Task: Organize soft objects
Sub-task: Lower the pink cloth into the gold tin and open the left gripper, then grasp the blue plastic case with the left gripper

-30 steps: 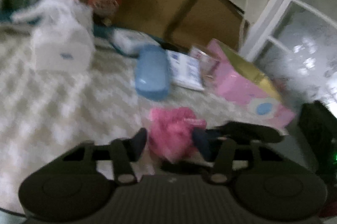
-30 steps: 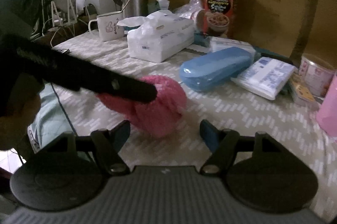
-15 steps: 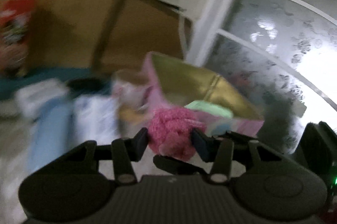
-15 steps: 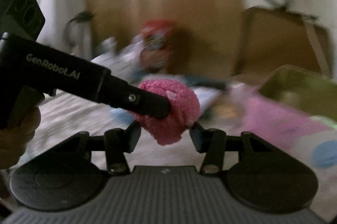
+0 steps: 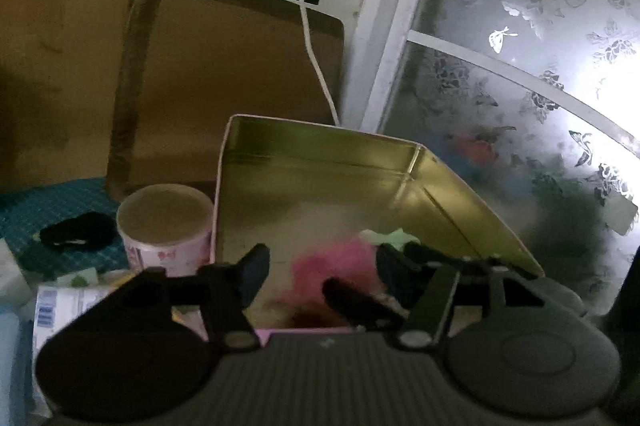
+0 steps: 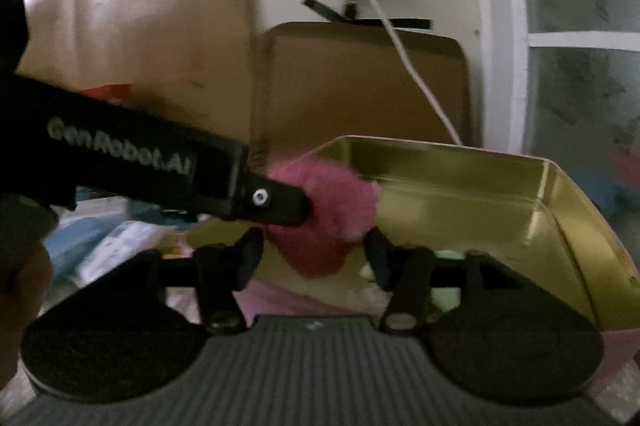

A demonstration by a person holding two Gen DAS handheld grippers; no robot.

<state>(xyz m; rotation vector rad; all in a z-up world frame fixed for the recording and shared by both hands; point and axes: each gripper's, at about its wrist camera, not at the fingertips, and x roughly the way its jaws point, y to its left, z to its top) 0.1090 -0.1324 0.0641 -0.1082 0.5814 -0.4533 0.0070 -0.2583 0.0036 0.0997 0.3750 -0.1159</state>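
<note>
A gold-lined tin [image 5: 320,161], pink outside, stands open and serves as the landmark. The left gripper [image 5: 322,266] hangs over the tin's near edge with its jaws well apart; the pink puff [image 5: 340,262], blurred, shows between and below them inside the tin, and whether either finger touches it cannot be told. In the right wrist view the puff [image 6: 324,214] sits at the tin's near rim [image 6: 440,145] beside the tip of the left gripper's finger [image 6: 280,203], while the right gripper [image 6: 314,252] waits just short of it, jaws spread wide and empty. A pale green soft item [image 5: 394,237] already lies in the tin's near right corner. Judged from this, one soft object is stored and the puff is at the point of release into the tin. Left of the tin stand a round tub [image 5: 166,226], a dark item [image 5: 76,232] and white packets [image 5: 68,300]; whether any of these counts as soft work remaining cannot be told.
</note>
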